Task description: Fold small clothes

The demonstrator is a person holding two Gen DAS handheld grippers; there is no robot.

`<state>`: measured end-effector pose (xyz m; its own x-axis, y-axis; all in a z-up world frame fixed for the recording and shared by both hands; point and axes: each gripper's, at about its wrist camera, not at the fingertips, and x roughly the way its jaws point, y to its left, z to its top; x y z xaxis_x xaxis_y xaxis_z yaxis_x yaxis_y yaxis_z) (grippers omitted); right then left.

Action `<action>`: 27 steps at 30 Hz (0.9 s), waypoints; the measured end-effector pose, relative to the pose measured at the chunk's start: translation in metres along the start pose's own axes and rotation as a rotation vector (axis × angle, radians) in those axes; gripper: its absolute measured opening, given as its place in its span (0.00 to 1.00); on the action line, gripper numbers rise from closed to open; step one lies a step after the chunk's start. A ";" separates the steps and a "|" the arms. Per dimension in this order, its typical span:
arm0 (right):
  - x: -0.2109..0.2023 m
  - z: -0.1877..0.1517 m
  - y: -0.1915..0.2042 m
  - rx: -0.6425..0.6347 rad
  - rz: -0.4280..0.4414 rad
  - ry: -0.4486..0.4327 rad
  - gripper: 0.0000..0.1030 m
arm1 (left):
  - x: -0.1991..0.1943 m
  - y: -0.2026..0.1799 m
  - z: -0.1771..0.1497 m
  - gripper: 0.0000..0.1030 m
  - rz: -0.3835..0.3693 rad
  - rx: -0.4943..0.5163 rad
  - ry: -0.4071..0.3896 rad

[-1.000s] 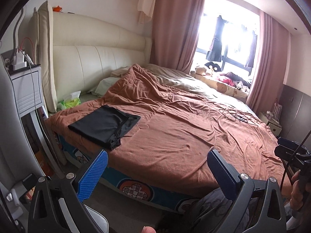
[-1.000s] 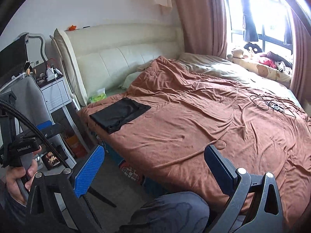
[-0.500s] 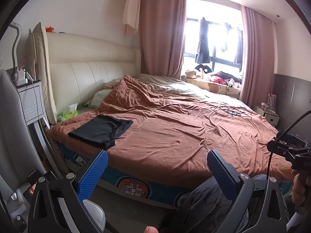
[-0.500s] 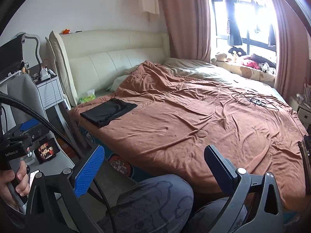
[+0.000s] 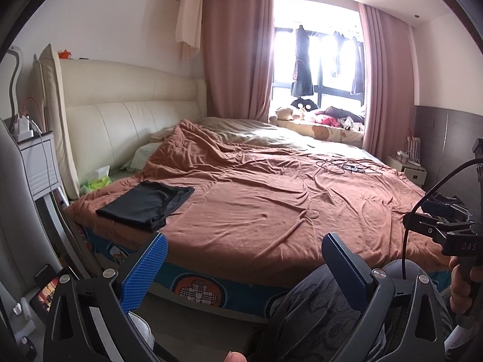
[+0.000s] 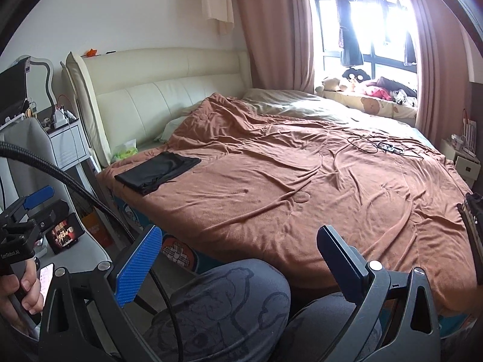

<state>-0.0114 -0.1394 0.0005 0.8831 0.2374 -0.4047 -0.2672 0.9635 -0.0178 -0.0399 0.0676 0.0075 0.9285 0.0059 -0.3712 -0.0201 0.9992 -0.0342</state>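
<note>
1. We've got our left gripper (image 5: pixel 241 267) held low in front of the bed, jaws spread wide with nothing between them. The blue pad of one of its fingers (image 5: pixel 145 274) faces inward.
2. Same deal with our right gripper (image 6: pixel 238 264): jaws wide apart, holding nothing, hanging over our knees (image 6: pixel 223 304) in grey patterned trousers.
3. The folded black garment (image 5: pixel 146 200) lies flat on the brown blanket (image 5: pixel 271 205), near the bed's corner by the headboard (image 5: pixel 129 120). It's well away from both grippers. In the right wrist view it shows up at the same corner (image 6: pixel 158 172).
4. A green tissue pack (image 5: pixel 96 181) sits just past the garment, against the headboard.
5. Some black cables (image 5: pixel 341 167) are lying on the far side of the blanket, toward the window (image 5: pixel 323 69).
6. From the left wrist view we can see our right hand (image 5: pixel 462 283) wrapped around the other gripper's handle at the right edge. From the right wrist view our left hand (image 6: pixel 18 289) grips its handle at the left edge.
7. Pink curtains (image 5: pixel 235 54) frame the window, and dark clothes hang in front of the glass.
</note>
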 end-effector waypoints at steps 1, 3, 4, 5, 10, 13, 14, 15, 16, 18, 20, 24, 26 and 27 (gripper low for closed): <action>0.001 0.000 -0.001 0.002 0.001 0.002 1.00 | 0.001 0.000 0.000 1.00 0.001 -0.002 0.001; 0.003 0.001 -0.002 0.004 0.001 0.007 1.00 | 0.001 0.001 0.000 1.00 0.000 -0.002 0.001; 0.004 0.002 -0.002 0.004 0.001 0.009 1.00 | 0.001 0.000 0.000 1.00 0.006 -0.003 0.003; 0.005 0.002 -0.003 0.005 0.000 0.010 1.00 | 0.002 0.001 0.000 1.00 0.011 -0.005 0.007; 0.004 0.003 -0.004 0.012 0.001 0.013 1.00 | 0.001 0.002 0.000 1.00 0.018 -0.015 0.008; 0.003 0.002 -0.006 0.022 0.003 0.013 1.00 | 0.000 0.000 0.001 1.00 0.022 -0.012 0.012; 0.003 0.002 -0.005 0.024 0.003 0.011 1.00 | -0.001 -0.001 0.001 1.00 0.020 -0.011 0.012; 0.002 0.002 -0.006 0.024 0.001 0.007 1.00 | -0.002 -0.002 0.001 1.00 0.017 -0.010 0.011; 0.001 0.001 -0.006 0.024 0.000 0.004 1.00 | -0.002 -0.003 0.001 1.00 0.016 -0.008 0.010; 0.001 -0.001 -0.006 0.026 0.000 0.007 1.00 | -0.003 -0.004 0.001 1.00 0.015 -0.002 0.011; 0.000 -0.003 -0.006 0.029 0.000 0.008 1.00 | -0.004 -0.005 0.001 1.00 0.017 0.004 0.012; -0.002 -0.003 -0.007 0.029 -0.001 0.006 1.00 | -0.005 -0.005 0.001 1.00 0.014 -0.001 0.007; -0.003 -0.003 -0.007 0.030 -0.003 0.005 1.00 | -0.004 -0.004 0.002 1.00 0.016 -0.005 0.007; -0.003 -0.003 -0.008 0.031 -0.003 0.004 1.00 | -0.004 -0.003 0.002 1.00 0.015 -0.006 0.007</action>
<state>-0.0133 -0.1481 -0.0005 0.8821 0.2343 -0.4086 -0.2525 0.9676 0.0097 -0.0426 0.0645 0.0108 0.9254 0.0207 -0.3784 -0.0362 0.9988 -0.0338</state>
